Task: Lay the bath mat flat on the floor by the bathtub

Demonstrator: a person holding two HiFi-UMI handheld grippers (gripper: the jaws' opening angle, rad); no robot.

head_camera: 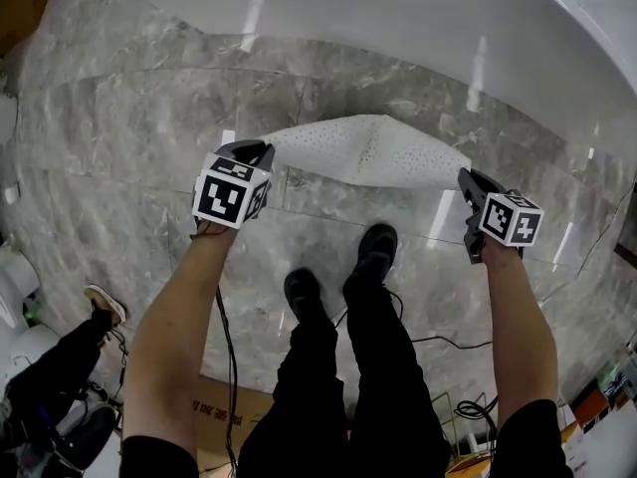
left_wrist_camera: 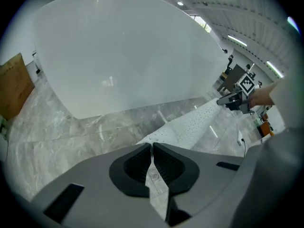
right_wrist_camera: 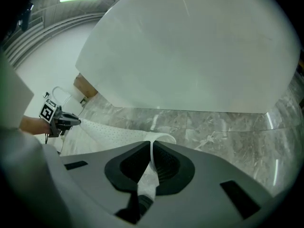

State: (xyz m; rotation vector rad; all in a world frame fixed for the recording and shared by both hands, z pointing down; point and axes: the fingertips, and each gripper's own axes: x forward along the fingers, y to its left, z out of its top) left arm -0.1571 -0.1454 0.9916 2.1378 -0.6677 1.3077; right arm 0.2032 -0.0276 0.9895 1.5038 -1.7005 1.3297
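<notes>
A white perforated bath mat hangs stretched between my two grippers above the grey marble floor, in front of the white bathtub. My left gripper is shut on the mat's left end. My right gripper is shut on its right end. In the left gripper view the mat runs from the closed jaws toward the other gripper. The right gripper view shows the mat's edge pinched between the jaws, with the tub wall close ahead.
The person's two black shoes stand on the marble just behind the mat. Black cables lie on the floor by the feet. A cardboard sheet and another person's shoe are at the lower left. A brown panel leans at the left.
</notes>
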